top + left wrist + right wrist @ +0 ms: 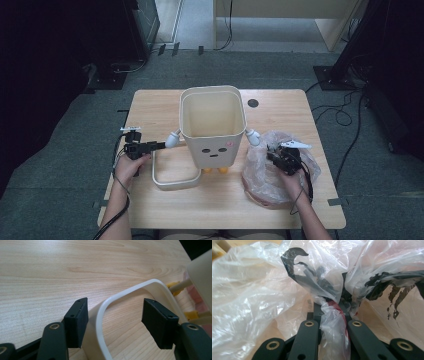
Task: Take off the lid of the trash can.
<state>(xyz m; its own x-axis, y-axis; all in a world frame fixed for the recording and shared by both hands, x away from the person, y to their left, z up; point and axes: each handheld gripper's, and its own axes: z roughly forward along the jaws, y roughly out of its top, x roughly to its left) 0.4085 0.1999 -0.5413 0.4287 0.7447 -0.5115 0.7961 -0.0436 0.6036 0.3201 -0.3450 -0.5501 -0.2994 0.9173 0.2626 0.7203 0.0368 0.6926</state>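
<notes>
The right claw (pixel 281 156) is pressed together on a gathered fold of the clear plastic bag (pixel 260 175). In the right gripper view the two black jaws meet around a twisted strand of film (pixel 332 322), with a red streak visible inside the pinch. The bag lies crumpled on the right part of the desk (pixel 220 205), just beside the cream bin (pixel 212 120), and carries black printed marks (pixel 294 262) on its film. The right hand (pixel 290 182) grips the tool from below, its cable trailing back toward the desk's near edge.

The left claw (pixel 162 145) is spread — no earlier state is described here. In the left gripper view its pads (pixel 76 320) stand on either side of a curved cream band, the ring frame (pixel 102 315); the left pad sits just beside the band's outer face, while the right pad stands apart from it, inside the loop. Whether the left pad touches the band cannot be told. The ring frame (pixel 172 175) lies flat on the desk, at the bin's left front corner.

The bin stands upright at the desk's centre — open top, a printed face on its front wall, small white arms (pixel 173 138) at both sides and yellow feet (pixel 215 170) beneath. The left hand (pixel 131 167) holds its tool level, pointing toward the bin.
</notes>
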